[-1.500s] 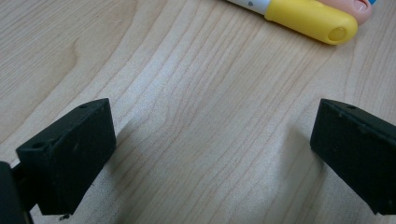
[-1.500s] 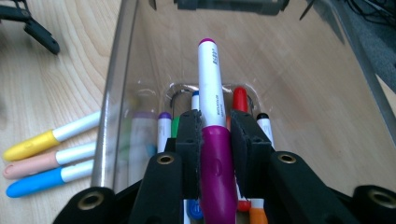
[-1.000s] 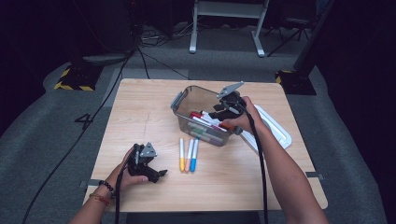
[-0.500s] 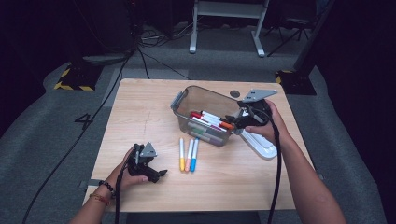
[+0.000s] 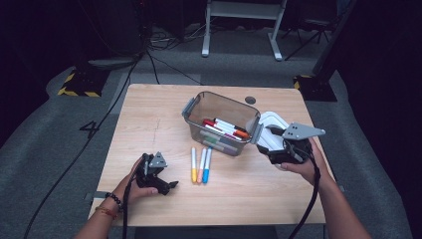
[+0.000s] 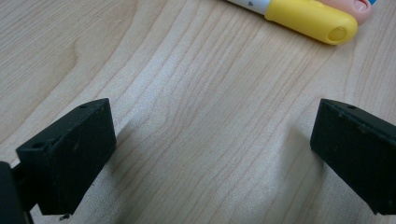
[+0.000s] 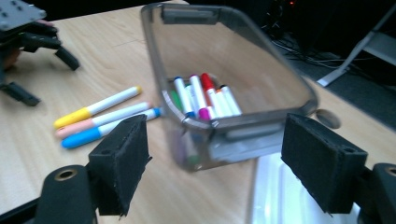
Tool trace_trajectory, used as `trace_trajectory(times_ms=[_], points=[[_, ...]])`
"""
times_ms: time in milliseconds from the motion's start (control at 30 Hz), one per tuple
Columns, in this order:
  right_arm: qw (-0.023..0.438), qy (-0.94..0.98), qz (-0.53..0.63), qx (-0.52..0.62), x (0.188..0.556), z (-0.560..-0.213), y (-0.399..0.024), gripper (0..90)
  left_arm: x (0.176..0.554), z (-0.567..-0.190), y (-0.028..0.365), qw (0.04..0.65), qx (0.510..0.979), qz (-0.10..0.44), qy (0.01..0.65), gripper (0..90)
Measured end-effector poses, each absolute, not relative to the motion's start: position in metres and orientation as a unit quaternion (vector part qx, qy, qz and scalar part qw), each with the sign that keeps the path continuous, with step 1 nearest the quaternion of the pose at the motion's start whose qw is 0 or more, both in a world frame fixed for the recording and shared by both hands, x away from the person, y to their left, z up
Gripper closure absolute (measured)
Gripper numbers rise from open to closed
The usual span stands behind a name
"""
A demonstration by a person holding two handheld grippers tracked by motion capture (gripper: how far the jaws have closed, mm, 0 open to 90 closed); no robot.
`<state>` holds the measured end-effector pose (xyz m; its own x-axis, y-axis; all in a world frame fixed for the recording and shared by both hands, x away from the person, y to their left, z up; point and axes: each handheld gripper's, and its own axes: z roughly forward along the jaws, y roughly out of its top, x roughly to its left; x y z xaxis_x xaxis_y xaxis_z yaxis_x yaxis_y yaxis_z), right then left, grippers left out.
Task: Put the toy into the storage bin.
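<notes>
The right tool (image 5: 272, 144) has just let go: a second ago it reached over the clear bin (image 5: 221, 122), and its jaws have been opening since. Now it hangs to the right of the bin, above the white lid (image 5: 271, 121), released and with nothing between its pads. Several markers (image 5: 226, 128) lie inside the bin, so that drop looks done. Three more, the yellow marker (image 5: 193, 165), the peach marker (image 5: 201, 166) and the blue marker (image 5: 207, 165), wait on the worktop (image 5: 149, 114) just in front of the bin. The left tool (image 5: 164, 185) rests released, in front of the bin and to its left.
</notes>
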<state>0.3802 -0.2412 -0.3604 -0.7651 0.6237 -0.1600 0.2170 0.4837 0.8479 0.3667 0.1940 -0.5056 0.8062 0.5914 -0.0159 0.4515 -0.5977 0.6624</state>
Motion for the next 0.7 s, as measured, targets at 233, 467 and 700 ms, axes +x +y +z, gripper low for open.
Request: trace_trajectory(times_ms=[233,467,700], points=[[0.205,0.835,0.443,0.256,0.364,-0.398,-0.229,25.4,0.367,-0.506,0.194,0.339,0.888,0.103,0.294,0.6],[0.161,0.856,0.429,0.24,0.363,-0.436,-0.191,25.7,0.367,-0.506,0.194,0.339,0.888,0.103,0.294,0.6],[0.135,0.877,0.411,0.206,0.366,-0.464,-0.132,26.5,0.367,-0.506,0.194,0.339,0.888,0.103,0.294,0.6]])
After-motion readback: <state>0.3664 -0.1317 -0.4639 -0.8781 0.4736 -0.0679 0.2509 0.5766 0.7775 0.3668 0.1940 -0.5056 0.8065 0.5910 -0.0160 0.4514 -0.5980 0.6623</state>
